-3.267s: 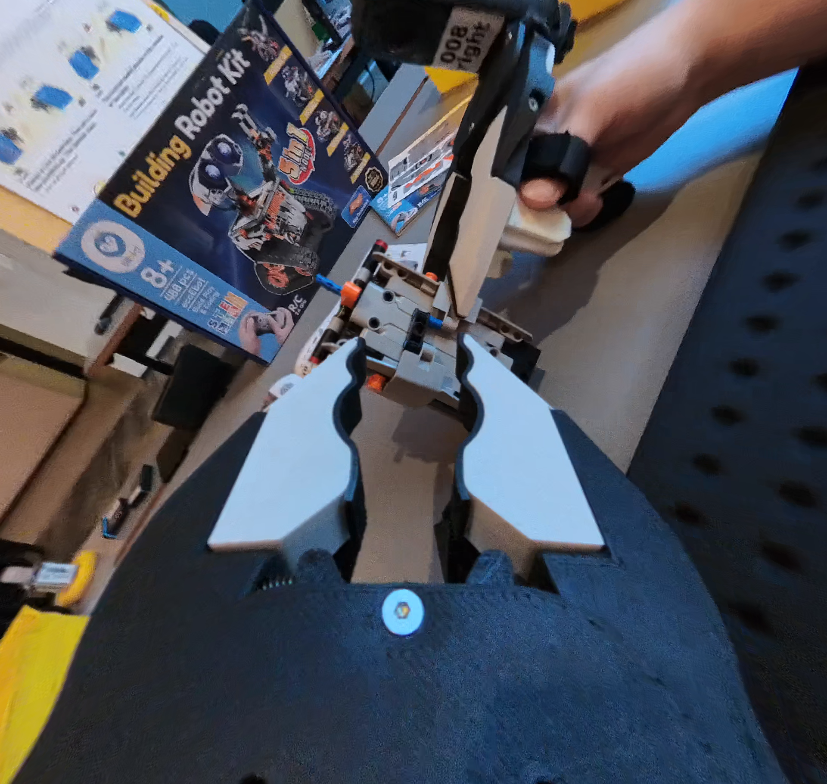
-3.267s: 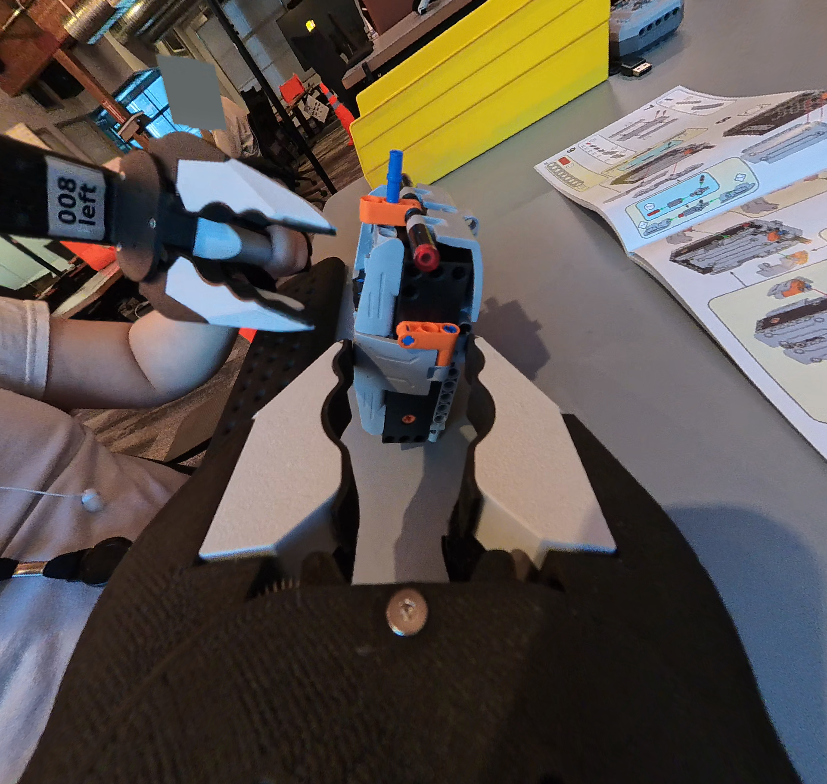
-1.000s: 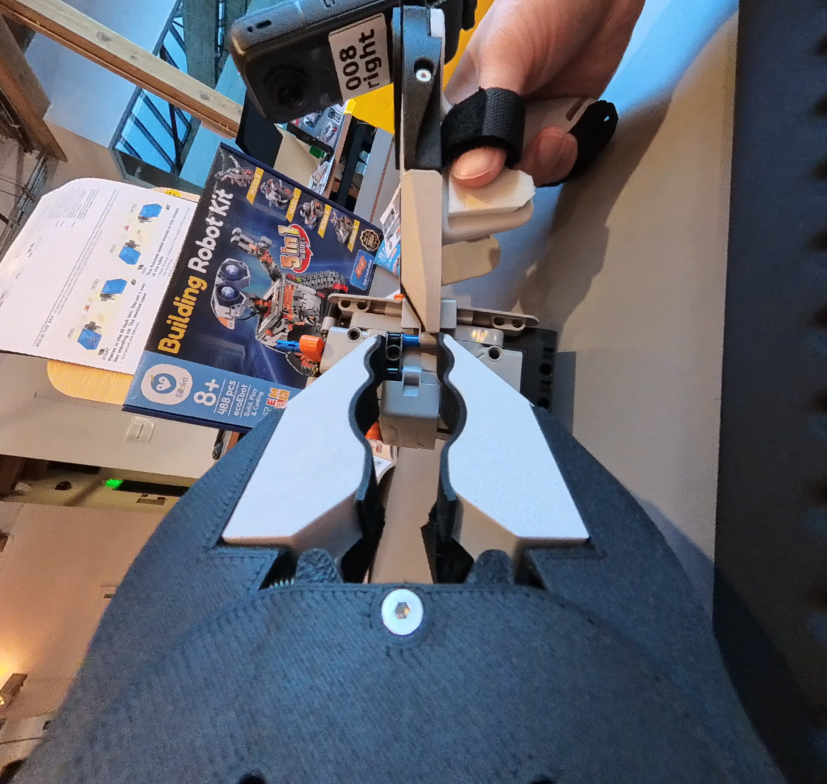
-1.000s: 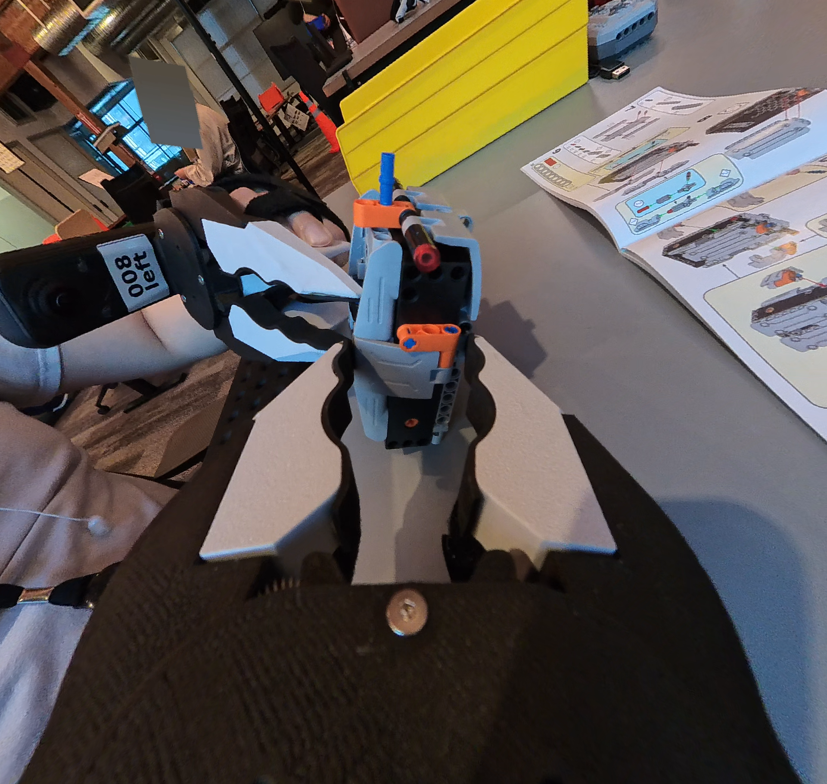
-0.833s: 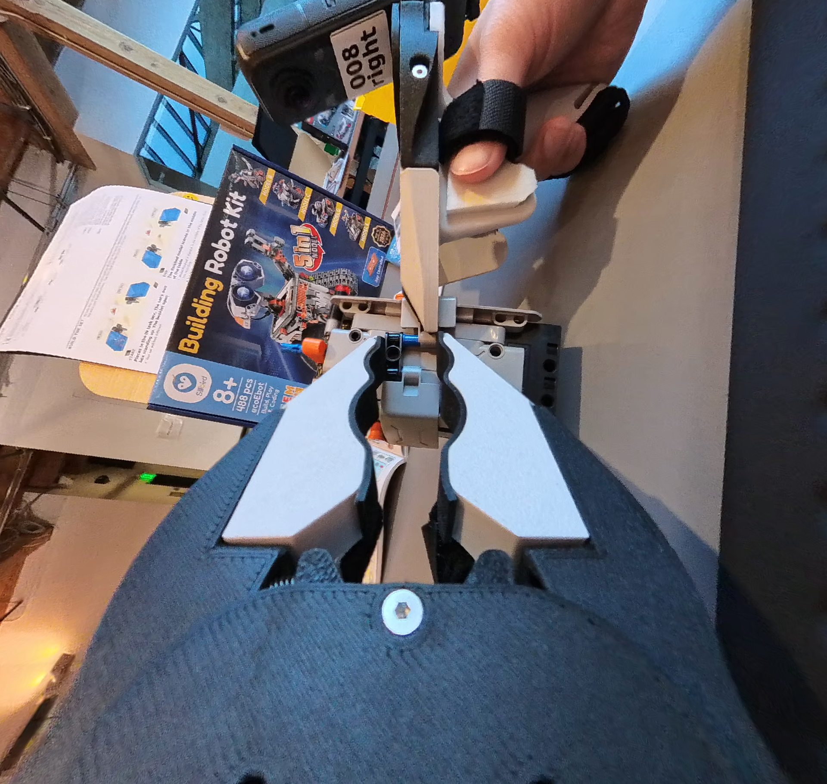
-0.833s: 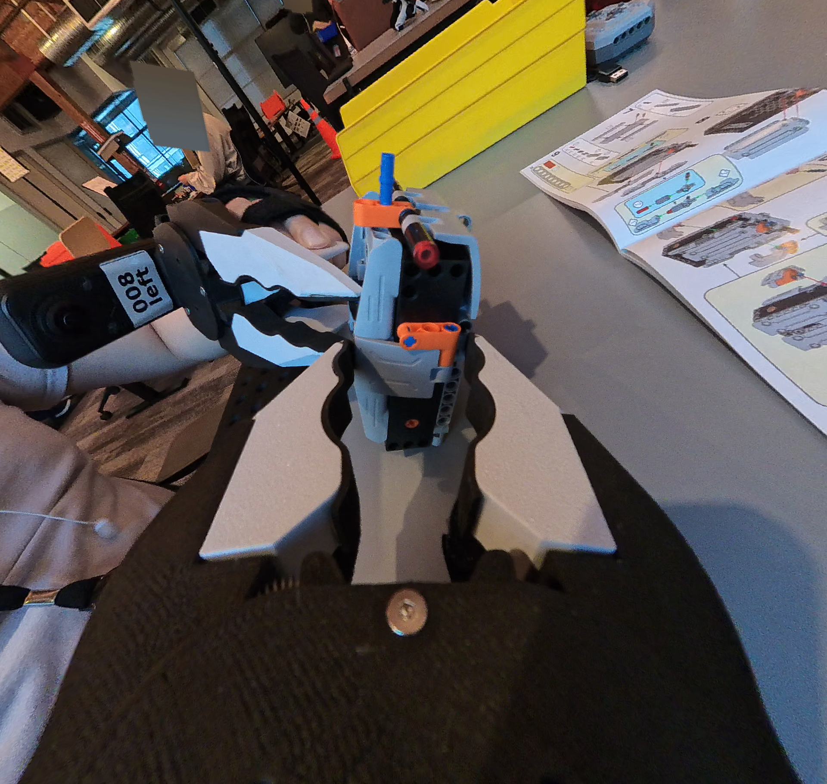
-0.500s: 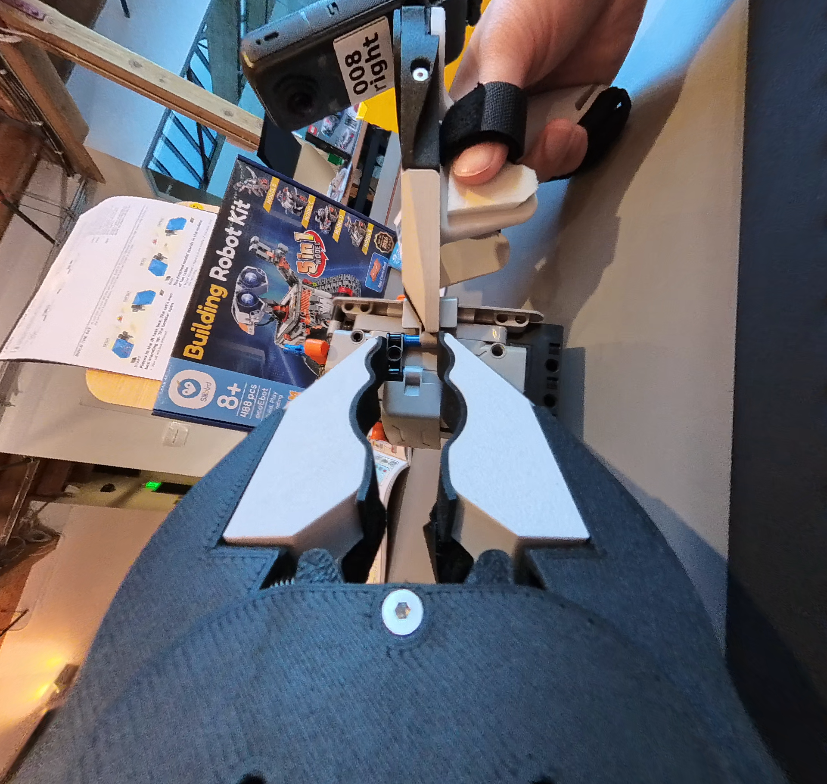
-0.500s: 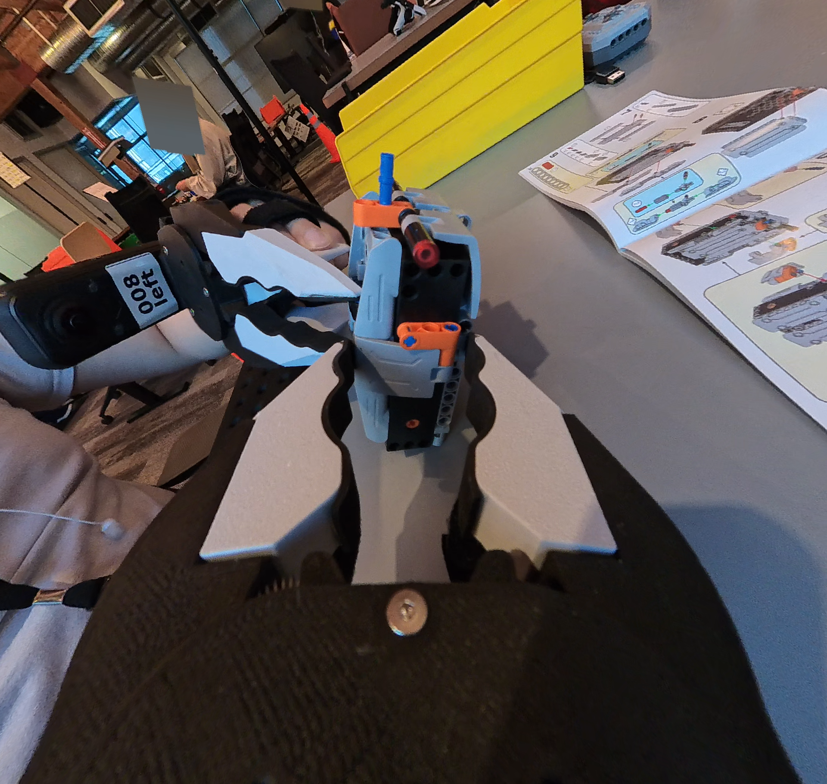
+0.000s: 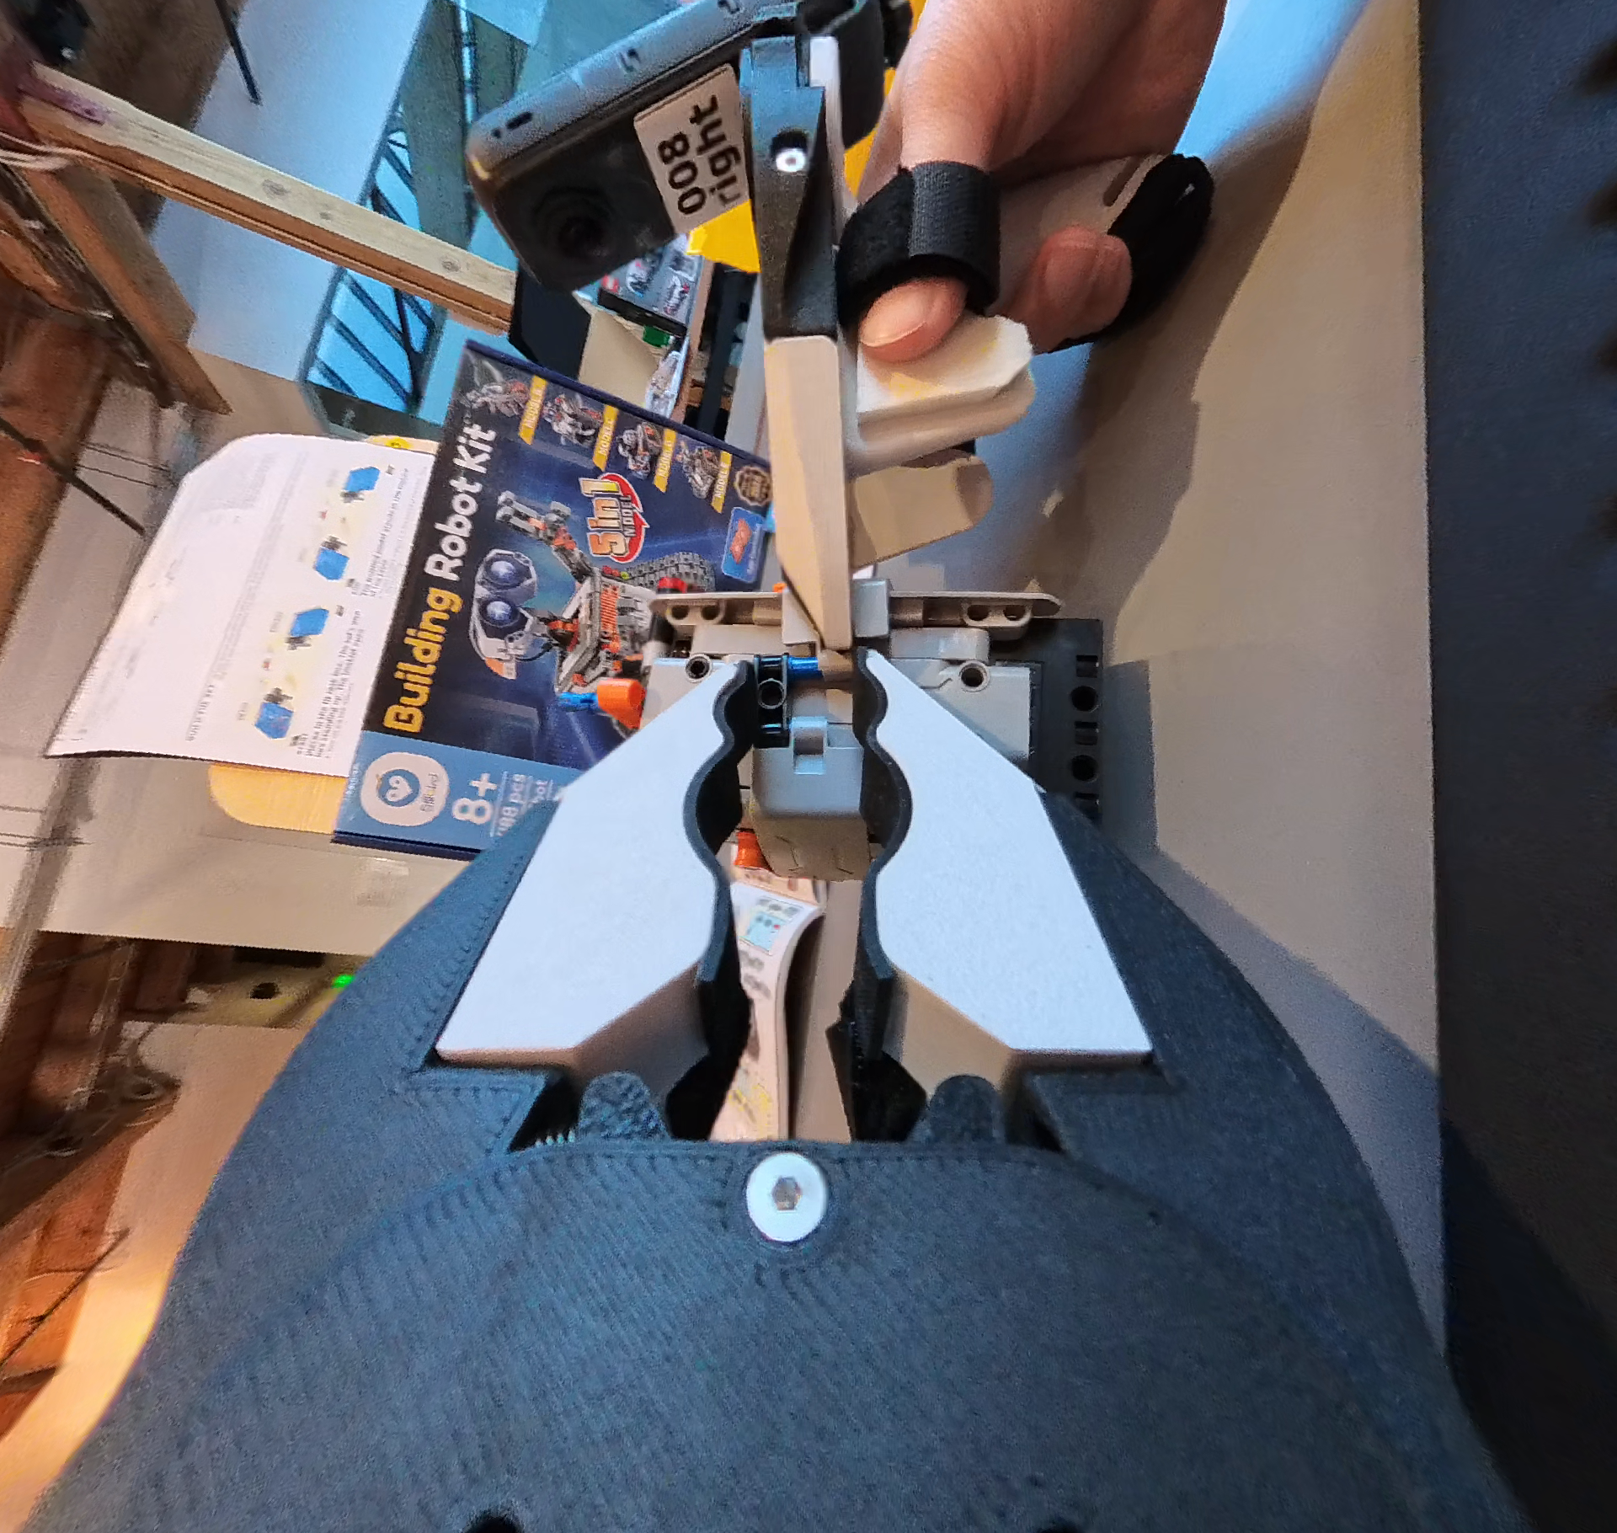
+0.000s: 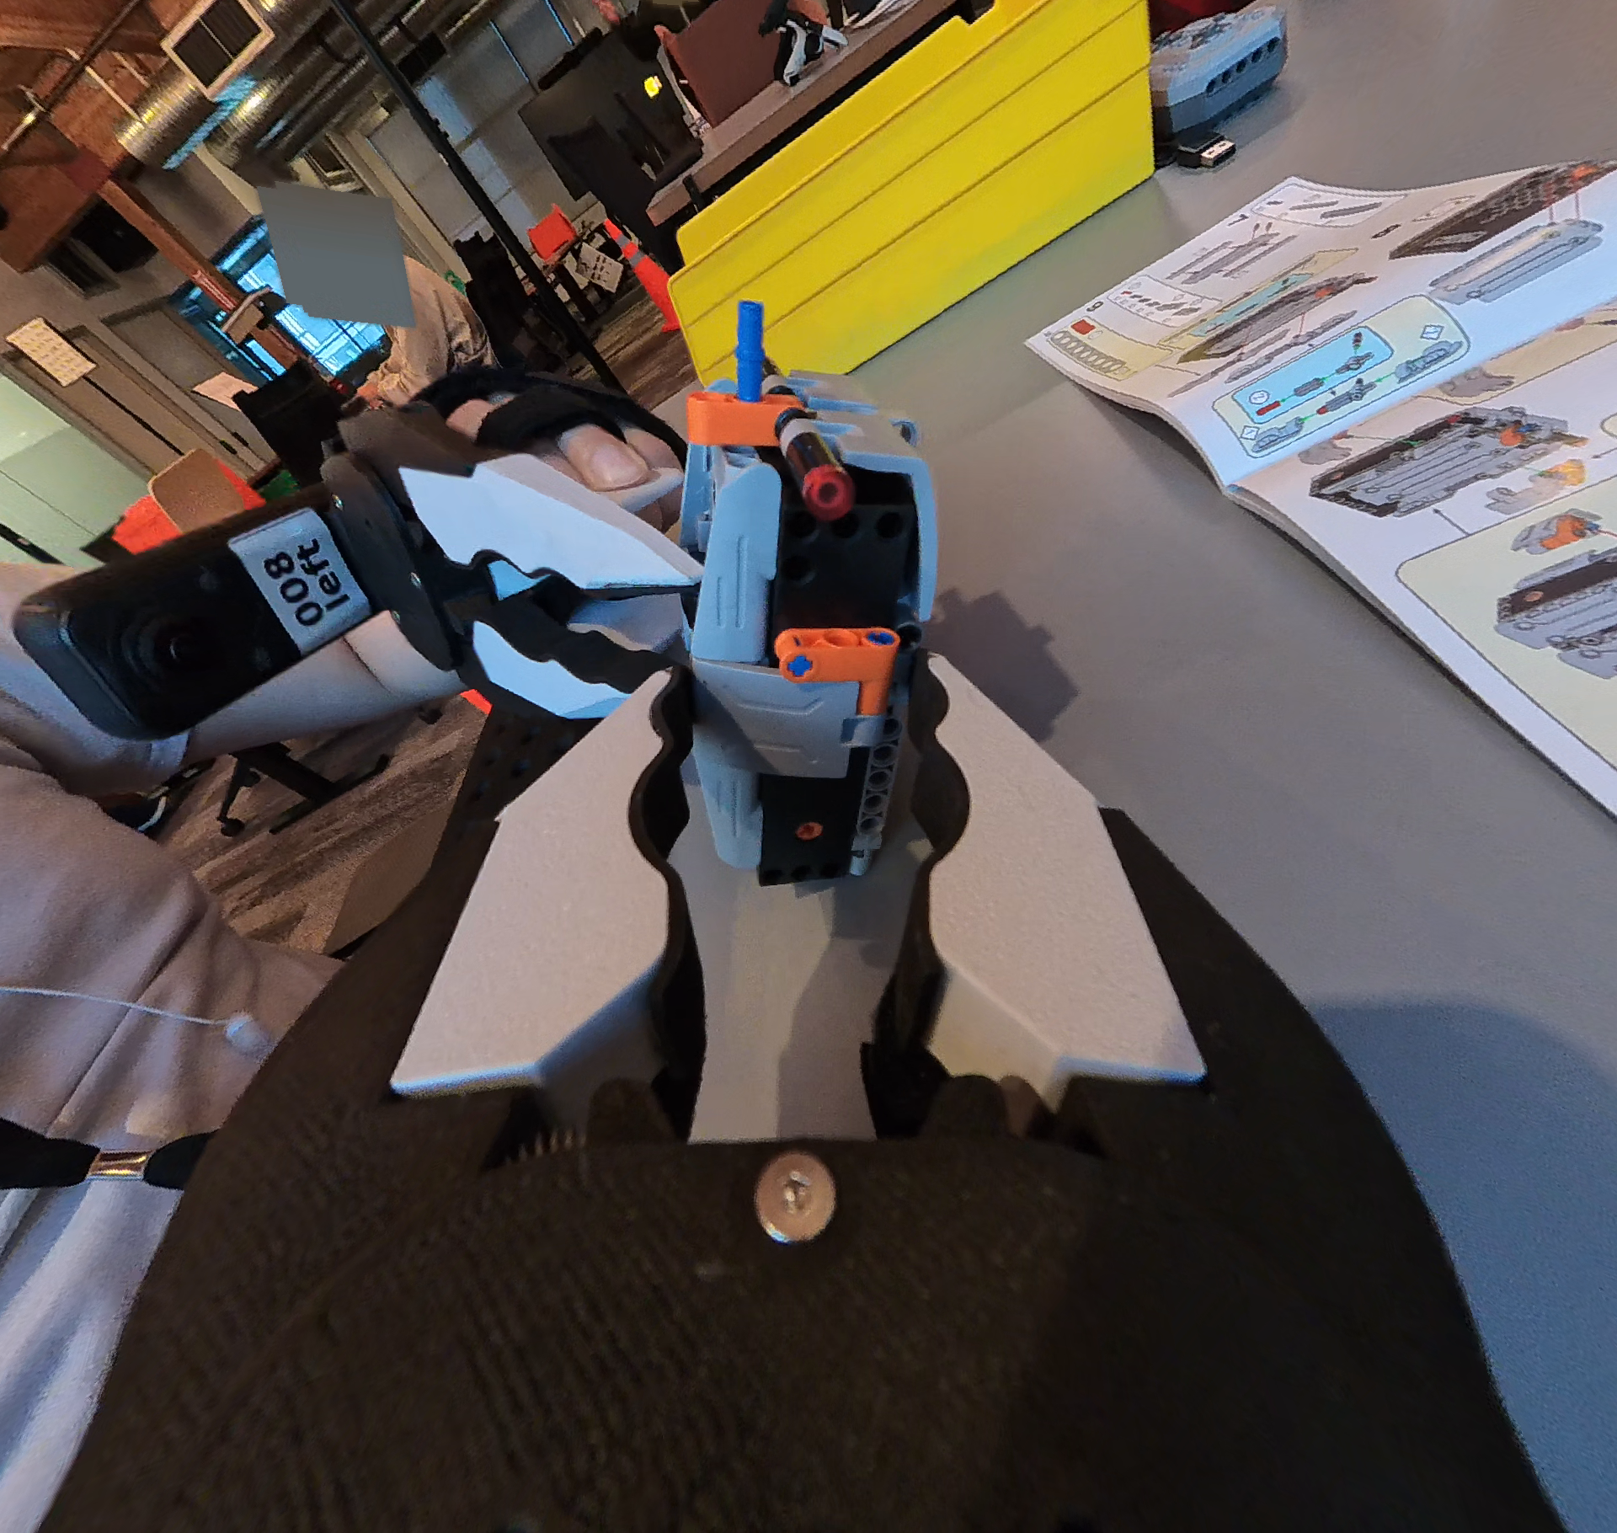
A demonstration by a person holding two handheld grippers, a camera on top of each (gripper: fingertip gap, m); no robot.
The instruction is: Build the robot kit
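Brick model (image 10: 809,660) clamped between right gripper (image 10: 801,730) fingers, left gripper (image 9: 801,703) gripping its side

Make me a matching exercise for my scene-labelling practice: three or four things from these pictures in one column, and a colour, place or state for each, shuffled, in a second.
Things:
1. brick-built model
2. bin
3. instruction booklet
4. kit box

Descriptions:
A. yellow, at the table's far edge
B. lying open on the grey table
C. dark blue, propped beside a white sheet
D. clamped in the right tongs, with the left tongs gripping a grey part on its side

Pairs: 1-D, 2-A, 3-B, 4-C
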